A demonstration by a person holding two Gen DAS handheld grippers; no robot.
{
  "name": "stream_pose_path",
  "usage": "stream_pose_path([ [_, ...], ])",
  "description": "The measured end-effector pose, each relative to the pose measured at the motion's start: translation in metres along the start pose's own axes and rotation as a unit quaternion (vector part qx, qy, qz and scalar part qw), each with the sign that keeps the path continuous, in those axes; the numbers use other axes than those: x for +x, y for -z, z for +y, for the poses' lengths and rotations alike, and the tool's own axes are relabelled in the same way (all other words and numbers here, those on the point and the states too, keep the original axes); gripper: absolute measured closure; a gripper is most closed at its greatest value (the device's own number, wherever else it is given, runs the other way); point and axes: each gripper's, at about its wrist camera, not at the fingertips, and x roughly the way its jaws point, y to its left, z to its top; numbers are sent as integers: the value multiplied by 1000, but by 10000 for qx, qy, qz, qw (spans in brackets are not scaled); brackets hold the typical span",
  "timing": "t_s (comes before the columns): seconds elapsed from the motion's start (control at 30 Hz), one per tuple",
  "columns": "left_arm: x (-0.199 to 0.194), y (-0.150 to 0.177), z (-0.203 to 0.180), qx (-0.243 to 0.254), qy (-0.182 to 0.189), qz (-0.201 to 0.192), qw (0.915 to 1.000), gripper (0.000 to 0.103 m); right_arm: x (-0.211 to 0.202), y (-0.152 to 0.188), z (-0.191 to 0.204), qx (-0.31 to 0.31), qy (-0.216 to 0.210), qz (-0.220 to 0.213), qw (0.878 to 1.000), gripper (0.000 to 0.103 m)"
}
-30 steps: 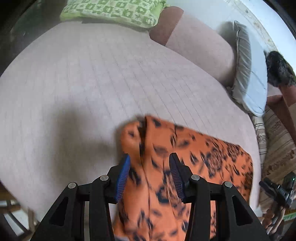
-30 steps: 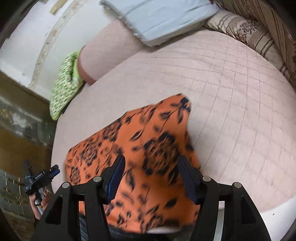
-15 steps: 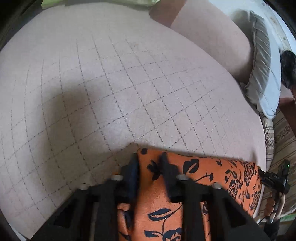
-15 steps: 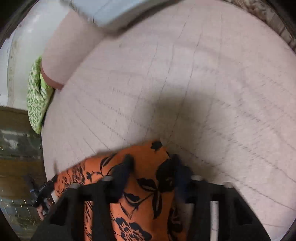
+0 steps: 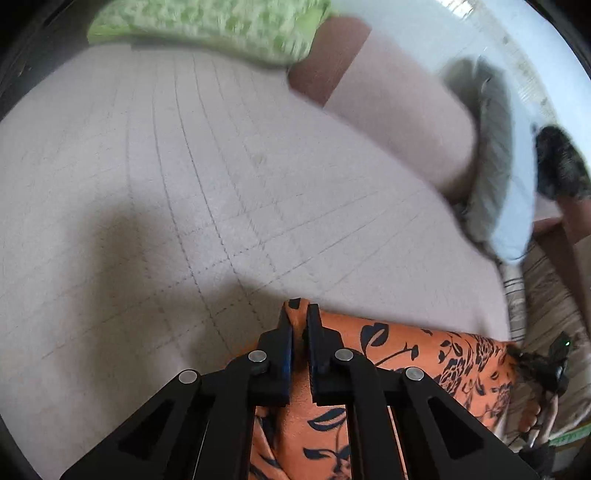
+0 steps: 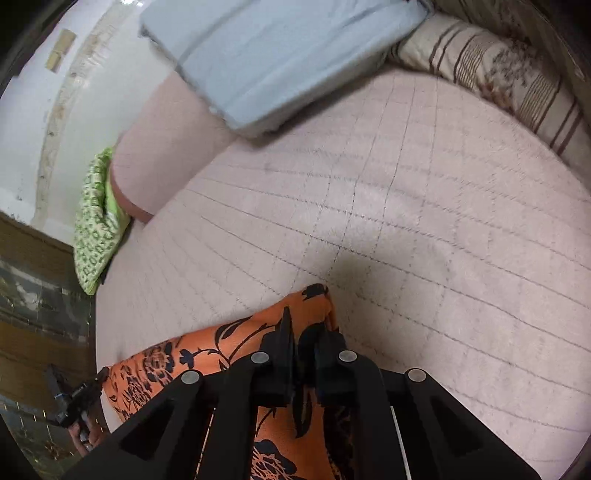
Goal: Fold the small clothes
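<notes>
An orange garment with a black flower print (image 5: 413, 354) hangs stretched between my two grippers above a pale pink quilted bed (image 5: 184, 184). My left gripper (image 5: 300, 314) is shut on one top corner of the garment. My right gripper (image 6: 308, 325) is shut on the other top corner of the garment (image 6: 236, 332). The cloth below the grippers is hidden behind the gripper bodies. The right gripper also shows at the far right of the left wrist view (image 5: 554, 354), and the left gripper at the far left of the right wrist view (image 6: 74, 398).
A green patterned pillow (image 5: 207, 26) lies at the head of the bed. A pink bolster (image 5: 399, 107) and a light blue-grey pillow (image 6: 280, 55) lie along the wall. A striped floral blanket (image 6: 498, 70) lies at the bed's edge.
Both grippers closed from open onto the garment's top corners and lifted it. The views tilted up, showing more of the pillows.
</notes>
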Motion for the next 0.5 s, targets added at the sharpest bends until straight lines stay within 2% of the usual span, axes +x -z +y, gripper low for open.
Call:
stream_pose_path([
  [0.07,25,-1,6,-232,-161,279,9992,94,32,2,-3,15,263,379,9989,90],
  [0.1,27,2,7,-284,-162,340,9989,93,35,6,-6,112,304,446,9985,86],
  [0.17,7,11,1,-226,-56,226,9995,91,9,21,-7,299,-86,113,9995,82],
  [0.23,-29,29,-10,112,-25,-51,9999,75,-22,40,-7,315,-319,-193,9988,61],
  [0.27,-49,42,-15,289,-111,-250,9992,60,-39,52,-7,257,-405,-312,9984,42],
  [0.3,-63,51,-16,376,-161,-376,9985,49,-59,70,-7,147,-431,-426,9981,34],
  [0.37,-85,79,-14,419,-242,-493,9976,48,-78,96,-12,121,-478,-449,9978,34],
  [0.43,-89,107,-6,255,-242,-254,9991,48,-88,122,-22,150,-670,-262,9973,34],
  [0.5,-88,131,1,123,-240,-158,9995,48,-89,149,-29,118,-587,-25,9982,34],
])
